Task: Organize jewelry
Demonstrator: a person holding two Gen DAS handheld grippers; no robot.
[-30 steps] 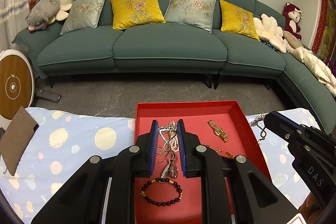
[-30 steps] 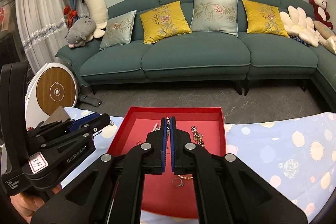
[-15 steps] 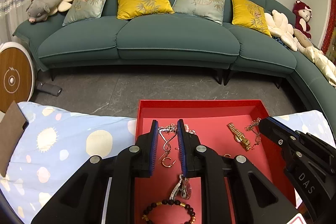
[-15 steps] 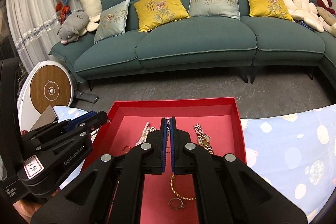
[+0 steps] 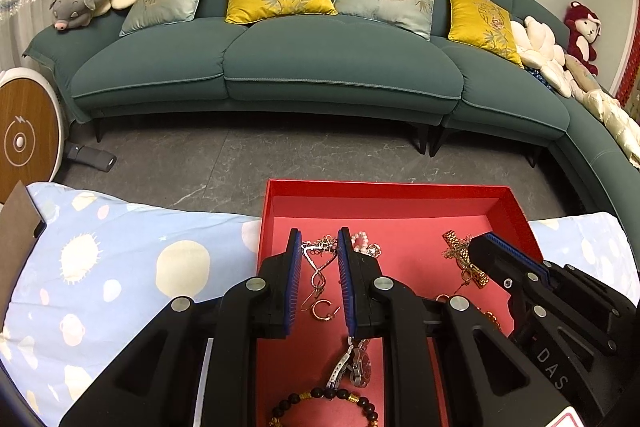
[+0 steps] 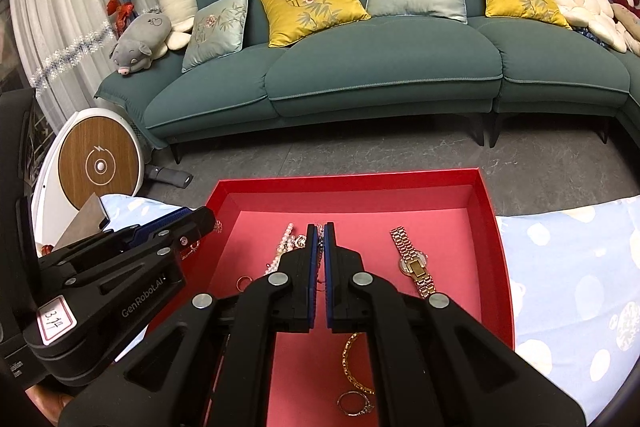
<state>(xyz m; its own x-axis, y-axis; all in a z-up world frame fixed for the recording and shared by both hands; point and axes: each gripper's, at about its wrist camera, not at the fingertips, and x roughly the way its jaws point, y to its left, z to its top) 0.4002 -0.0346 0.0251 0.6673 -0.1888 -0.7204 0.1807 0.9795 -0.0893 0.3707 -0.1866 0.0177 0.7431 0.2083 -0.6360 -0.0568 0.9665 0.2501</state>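
A red tray [image 5: 384, 193] [image 6: 486, 211] on the blue patterned cloth holds loose jewelry. My left gripper [image 5: 319, 239] is open over the tray, its fingers either side of a silver chain [image 5: 318, 269], with a gold hoop earring [image 5: 323, 309] between them. A silver watch [image 5: 356, 363] and a dark bead bracelet [image 5: 324, 401] lie nearer. My right gripper [image 6: 320, 233] is shut on a thin chain [image 6: 320, 247] over the tray's middle. Around it lie a pearl strand [image 6: 282, 247], a gold watch [image 6: 414, 263], a gold bracelet [image 6: 350, 363] and a ring [image 6: 354, 403].
A blue cloth with pale dots [image 5: 120, 267] [image 6: 580, 287] covers the table on both sides of the tray. Beyond the table edge are grey floor, a teal sofa [image 5: 320, 59] with cushions, and a round wooden device [image 6: 98, 163] at the left.
Both grippers have moved forward and lower over the tray. The right gripper, earlier holding its chain beside the tray's right rim, now holds it inside the tray.
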